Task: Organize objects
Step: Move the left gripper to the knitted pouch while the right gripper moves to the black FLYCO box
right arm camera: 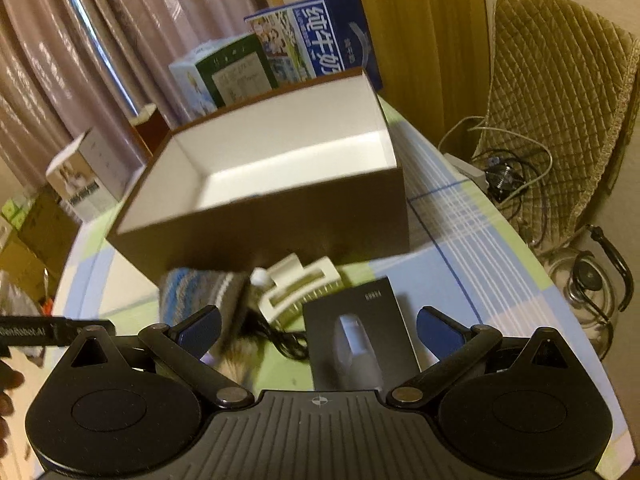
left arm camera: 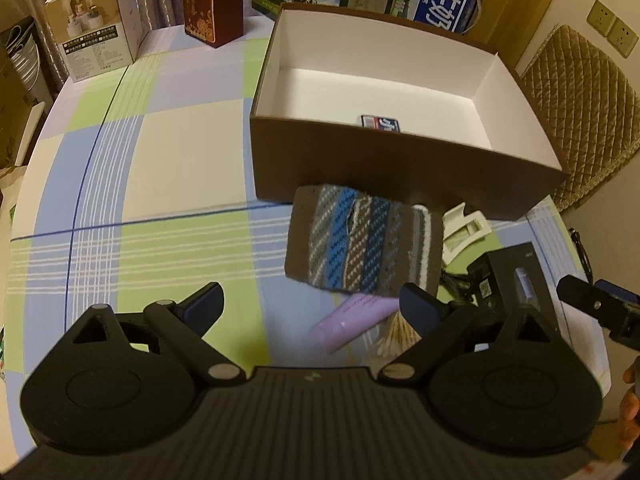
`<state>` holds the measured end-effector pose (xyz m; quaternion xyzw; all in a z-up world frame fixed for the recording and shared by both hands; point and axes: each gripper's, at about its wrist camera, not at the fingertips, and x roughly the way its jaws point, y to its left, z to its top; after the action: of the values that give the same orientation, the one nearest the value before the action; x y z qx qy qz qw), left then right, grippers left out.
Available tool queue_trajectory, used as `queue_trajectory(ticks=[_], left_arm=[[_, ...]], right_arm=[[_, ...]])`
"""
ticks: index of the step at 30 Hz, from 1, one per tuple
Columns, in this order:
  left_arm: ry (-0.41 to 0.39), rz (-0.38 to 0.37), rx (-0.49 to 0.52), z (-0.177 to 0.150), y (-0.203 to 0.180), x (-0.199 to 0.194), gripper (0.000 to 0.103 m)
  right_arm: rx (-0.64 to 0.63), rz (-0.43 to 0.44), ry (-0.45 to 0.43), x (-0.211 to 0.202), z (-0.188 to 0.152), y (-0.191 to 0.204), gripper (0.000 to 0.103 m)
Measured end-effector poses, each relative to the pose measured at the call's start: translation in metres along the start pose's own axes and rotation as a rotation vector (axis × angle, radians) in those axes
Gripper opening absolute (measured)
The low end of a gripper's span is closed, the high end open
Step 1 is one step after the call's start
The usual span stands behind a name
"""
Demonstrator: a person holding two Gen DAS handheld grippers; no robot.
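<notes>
While the brown box (left arm camera: 400,168) stands open ahead of both claws with only a small blue packet (left arm camera: 380,123) seen on its white floor, the things to be tidied are left in a cluster just before its near wall. A striped knitted cloth (left arm camera: 360,240) is found ahead of the left gripper (left arm camera: 316,306) and slightly toward its right finger; a lilac tube (left arm camera: 352,322) is seen nearer, between the fingers in the picture, beside a bundle of pale sticks (left arm camera: 400,332). The left jaws are spread wide and nothing is held in them. The right gripper (right arm camera: 318,330) is likewise released and empty, with a black carton (right arm camera: 356,332) lying between its fingers in view, a cream plastic holder (right arm camera: 300,284) just beyond it and a black cable (right arm camera: 280,340) toward its left finger. The step in hand is judged to be an approach for a first pick. It is probably best done if one item is chosen per claw, the fingers are lowered on either side of it before being closed, and the item is lifted above the near wall, which stands in the way. The cable and sticks could be snagged, being crowded against the carton and cloth. Printed cartons (right arm camera: 312,40) are stacked behind the box, a quilted chair (right arm camera: 560,100) is placed far to the right, and the checked tablecloth (left arm camera: 160,160) is left bare to the left.
</notes>
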<state>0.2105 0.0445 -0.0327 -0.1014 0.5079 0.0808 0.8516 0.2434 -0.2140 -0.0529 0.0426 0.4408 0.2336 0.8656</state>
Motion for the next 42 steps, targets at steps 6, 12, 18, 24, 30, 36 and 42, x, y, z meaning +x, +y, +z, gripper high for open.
queue_trajectory(ticks=[6,12,18,24,30,36,42], left_arm=[[0.029,0.014,-0.003,-0.014,0.005,0.004,0.093],[0.037,0.022,-0.009,-0.026,0.009,0.006,0.093],[0.047,0.014,-0.003,-0.032,0.008,0.009,0.093],[0.037,0.003,0.004,-0.03,0.007,0.011,0.093],[0.021,-0.011,0.007,-0.03,0.007,0.014,0.093],[0.012,-0.023,0.005,-0.029,0.005,0.02,0.093],[0.013,-0.036,0.006,-0.027,0.004,0.027,0.093]], right_arm=[[-0.011,-0.022,0.044,0.003,-0.017,-0.008,0.101],[-0.021,-0.041,0.089,0.006,-0.026,-0.015,0.101],[-0.047,-0.059,0.112,0.012,-0.031,-0.016,0.101],[-0.085,-0.073,0.132,0.023,-0.036,-0.015,0.101],[-0.127,-0.078,0.134,0.032,-0.038,-0.013,0.101],[-0.195,-0.082,0.121,0.042,-0.039,-0.005,0.101],[-0.243,-0.097,0.123,0.052,-0.038,0.0,0.1]])
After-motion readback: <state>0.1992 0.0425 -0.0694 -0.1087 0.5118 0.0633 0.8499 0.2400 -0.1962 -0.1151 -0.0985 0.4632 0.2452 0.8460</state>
